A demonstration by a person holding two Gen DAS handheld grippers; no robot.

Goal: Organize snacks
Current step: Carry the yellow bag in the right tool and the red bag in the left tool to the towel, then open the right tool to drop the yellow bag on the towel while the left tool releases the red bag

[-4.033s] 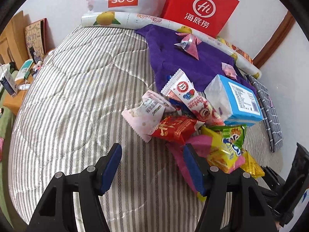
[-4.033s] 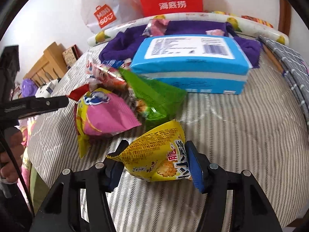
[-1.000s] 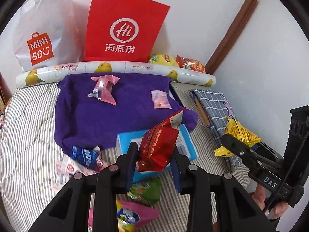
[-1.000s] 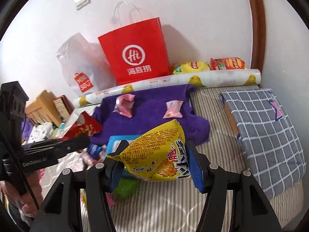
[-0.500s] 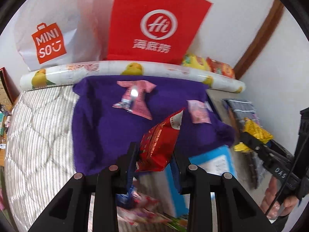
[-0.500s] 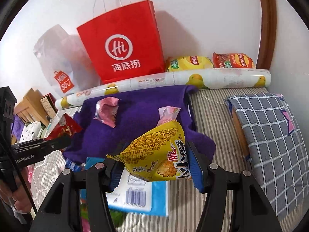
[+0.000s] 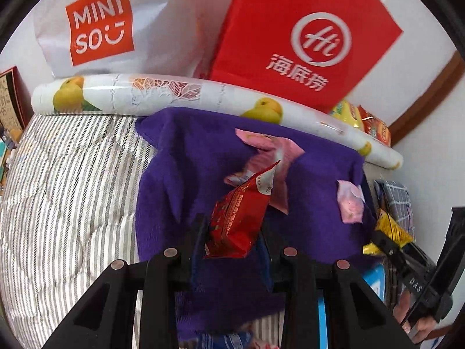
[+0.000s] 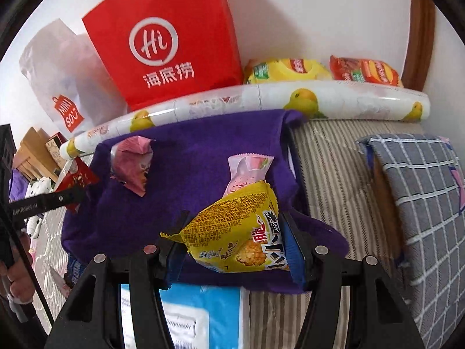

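striped bedding runs up to a white wall, where a red paper bag and a white plastic bag stand behind a fruit-print roll; what either bag holds cannot be seen. on the purple cloth lie two pink packets. left gripper pinches a red snack packet over the cloth; right gripper clamps a yellow snack packet above its near edge. a checked cushion crowds the right side; bare stripes lie open at left.
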